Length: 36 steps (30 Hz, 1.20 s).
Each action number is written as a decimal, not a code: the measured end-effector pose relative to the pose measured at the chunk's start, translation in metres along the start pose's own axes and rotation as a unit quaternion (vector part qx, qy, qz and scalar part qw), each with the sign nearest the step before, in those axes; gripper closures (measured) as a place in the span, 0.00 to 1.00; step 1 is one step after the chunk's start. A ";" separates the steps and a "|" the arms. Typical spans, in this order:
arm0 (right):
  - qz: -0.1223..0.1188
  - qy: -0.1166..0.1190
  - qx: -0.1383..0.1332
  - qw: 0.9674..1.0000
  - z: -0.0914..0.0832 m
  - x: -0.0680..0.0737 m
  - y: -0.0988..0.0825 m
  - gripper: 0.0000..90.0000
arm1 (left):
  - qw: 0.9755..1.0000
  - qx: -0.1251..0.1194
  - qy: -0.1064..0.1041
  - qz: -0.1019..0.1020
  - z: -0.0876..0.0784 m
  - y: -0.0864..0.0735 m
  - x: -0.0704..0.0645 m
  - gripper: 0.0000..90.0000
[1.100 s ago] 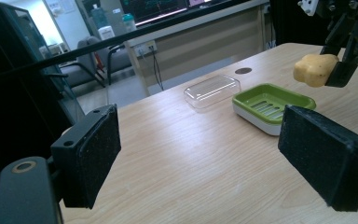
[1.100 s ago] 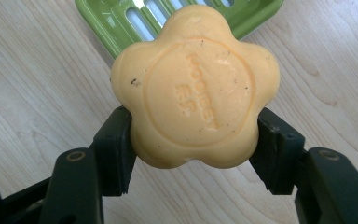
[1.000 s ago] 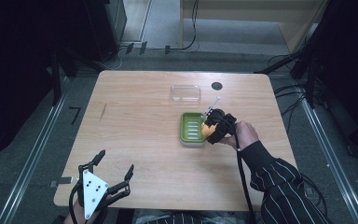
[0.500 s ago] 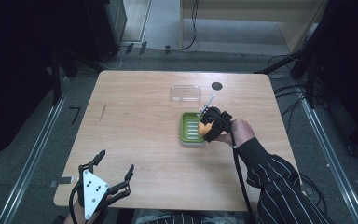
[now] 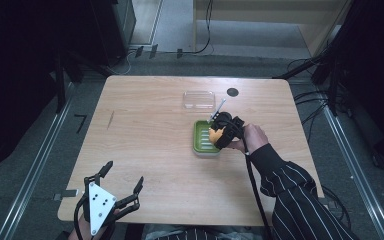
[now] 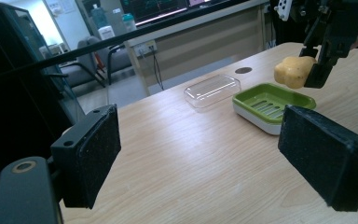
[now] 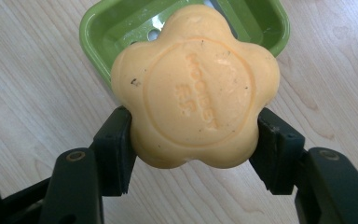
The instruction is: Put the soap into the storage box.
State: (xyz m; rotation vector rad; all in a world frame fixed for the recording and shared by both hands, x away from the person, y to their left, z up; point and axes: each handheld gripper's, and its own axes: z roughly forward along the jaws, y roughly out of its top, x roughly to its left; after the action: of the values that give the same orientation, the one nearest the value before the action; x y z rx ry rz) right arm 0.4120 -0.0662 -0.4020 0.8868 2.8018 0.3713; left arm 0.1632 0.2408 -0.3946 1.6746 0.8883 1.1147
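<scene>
While my right tongs (image 7: 193, 149) pinch the yellow flower-shaped soap bar (image 7: 196, 88) just above the green slotted soap dish (image 5: 205, 136), my left tongs (image 5: 123, 186) hang spread at the wooden table (image 5: 145, 130) near edge.

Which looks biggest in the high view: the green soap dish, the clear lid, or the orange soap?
1. Green soap dish and clear lid: look about alike, so no ranking between them.
2. Orange soap: smallest, held in the right gripper.
</scene>
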 end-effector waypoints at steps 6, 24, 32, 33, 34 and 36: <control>0.000 0.002 -0.001 1.000 0.001 -0.002 0.004 0.45 | 1.000 0.000 0.000 -0.002 -0.001 0.000 0.000 0.14; -0.003 0.009 -0.002 1.000 0.008 -0.002 0.018 0.45 | 1.000 0.000 0.002 -0.002 -0.001 0.000 0.001 0.14; -0.007 0.013 0.001 1.000 0.016 -0.003 0.025 0.44 | 1.000 -0.002 0.003 -0.003 -0.002 -0.001 0.001 0.14; -0.009 0.011 0.002 1.000 0.017 -0.003 0.026 0.44 | 1.000 -0.002 0.003 -0.003 -0.002 -0.001 0.001 0.14; -0.009 0.013 0.001 1.000 0.018 -0.003 0.027 0.44 | 1.000 -0.001 0.002 -0.003 -0.002 -0.001 0.001 0.14; -0.010 0.014 0.003 1.000 0.019 -0.003 0.027 0.44 | 1.000 -0.001 0.002 -0.002 -0.002 -0.001 0.001 0.14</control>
State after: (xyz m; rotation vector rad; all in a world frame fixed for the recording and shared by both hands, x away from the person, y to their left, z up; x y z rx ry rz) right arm 0.4334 -0.0425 -0.4121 0.8613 2.8358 0.3743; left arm 0.1617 0.2423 -0.3947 1.6683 0.8937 1.1167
